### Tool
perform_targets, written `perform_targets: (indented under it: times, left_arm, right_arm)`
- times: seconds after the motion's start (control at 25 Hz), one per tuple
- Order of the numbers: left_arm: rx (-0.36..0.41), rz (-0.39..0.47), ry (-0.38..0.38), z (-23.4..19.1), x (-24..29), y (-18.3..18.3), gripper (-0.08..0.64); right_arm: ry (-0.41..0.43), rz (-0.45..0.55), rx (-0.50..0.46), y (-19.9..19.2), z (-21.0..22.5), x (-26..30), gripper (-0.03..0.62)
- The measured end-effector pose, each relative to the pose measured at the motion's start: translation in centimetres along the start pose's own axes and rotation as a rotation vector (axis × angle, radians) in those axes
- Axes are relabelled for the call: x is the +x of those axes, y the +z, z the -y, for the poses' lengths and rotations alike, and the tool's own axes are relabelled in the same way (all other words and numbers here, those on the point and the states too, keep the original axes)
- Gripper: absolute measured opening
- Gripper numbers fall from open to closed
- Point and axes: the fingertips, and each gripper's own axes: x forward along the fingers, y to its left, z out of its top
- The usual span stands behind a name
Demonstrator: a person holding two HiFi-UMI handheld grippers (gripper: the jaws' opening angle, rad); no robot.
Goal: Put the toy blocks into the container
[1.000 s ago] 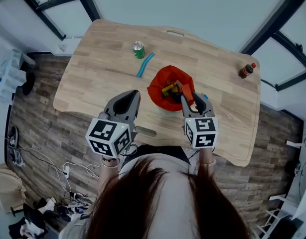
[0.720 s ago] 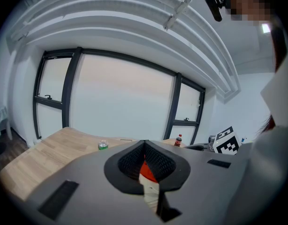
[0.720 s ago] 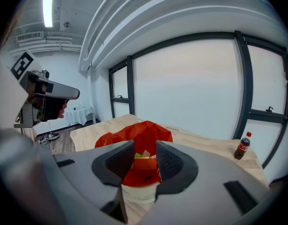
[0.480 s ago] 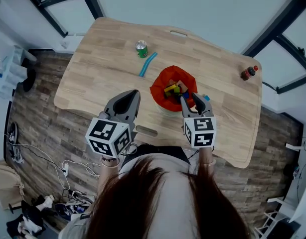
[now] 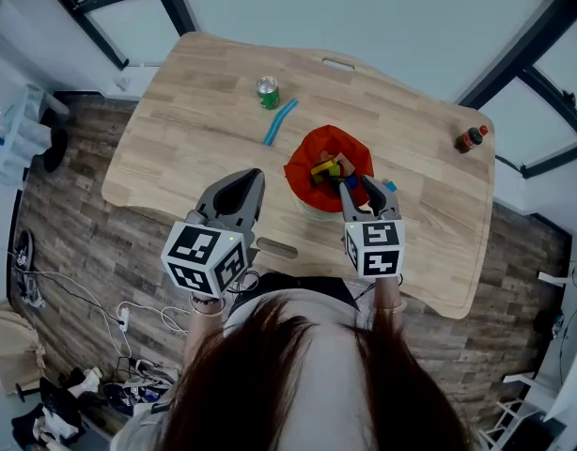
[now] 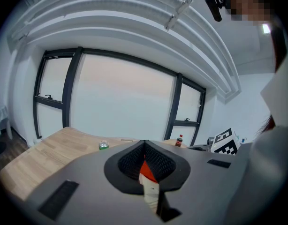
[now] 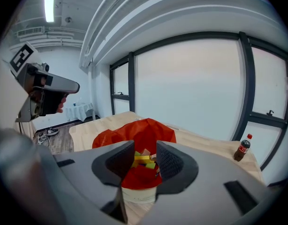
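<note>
Clearance is the thing to mind in this step, as I judge it: your right gripper [image 5: 358,184] hangs at the near right rim of the pale tub lined with red cloth [image 5: 301,163], its jaws spread and nothing pinched between them; through the gap you see only the yellow, green and brown toy blocks [image 5: 328,169] heaped inside the tub. Your left gripper [image 5: 254,175] hovers to the near left of the tub, its jaws pressed together and empty. Draw the right tongs back without catching the red lining, since a snag could tip the tub; have them spread for the next pick. A small blue piece [image 5: 390,185] lies on the table just right of your right gripper; it may be a block not yet put in, though it is too small to be sure; if it is, come down on it squarely and close on its flat sides. A long light-blue bar [image 5: 277,121] lies beyond the tub to the far left; I cannot tell whether it counts as a block.

The light wooden table [image 5: 176,130] is otherwise sparse; a green drink can [image 5: 267,92] stands just beyond the bar; a dark bottle with a red cap [image 5: 469,137] stands near the right edge, well apart from the tub. The grey-brown plank floor [image 5: 72,224] carries loose cables [image 5: 91,303] at the near left; tall dark-framed windows [image 7: 191,88] fill the far wall.
</note>
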Motion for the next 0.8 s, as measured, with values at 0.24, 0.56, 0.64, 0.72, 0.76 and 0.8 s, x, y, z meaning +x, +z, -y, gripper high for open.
perform_targets:
  times: [0.24, 0.56, 0.64, 0.72, 0.76, 0.8]
  left_arm:
    - [0.0, 0.0, -0.003, -0.12, 0.04, 0.07, 0.009]
    - [-0.001, -0.001, -0.01, -0.13, 0.28, 0.05, 0.009]
    - [-0.001, -0.002, -0.014, -0.08, 0.33, 0.13, 0.009]
    - [0.002, -0.004, -0.021, 0.03, 0.44, 0.22, 0.009]
    - [0.004, -0.004, -0.025, 0.09, 0.51, 0.24, 0.009]
    - [0.005, -0.005, -0.028, 0.17, 0.57, 0.23, 0.009]
  right_arm:
    - [-0.005, 0.009, 0.007, 0.27, 0.04, 0.06, 0.144]
    - [-0.01, 0.012, 0.015, 0.26, 0.16, -0.14, 0.144]
    - [-0.012, 0.012, 0.016, 0.31, 0.19, -0.27, 0.144]
    - [-0.016, 0.015, 0.019, 0.37, 0.29, -0.41, 0.143]
    - [-0.018, 0.017, 0.021, 0.39, 0.36, -0.5, 0.143]
    - [-0.02, 0.019, 0.024, 0.39, 0.43, -0.61, 0.143]
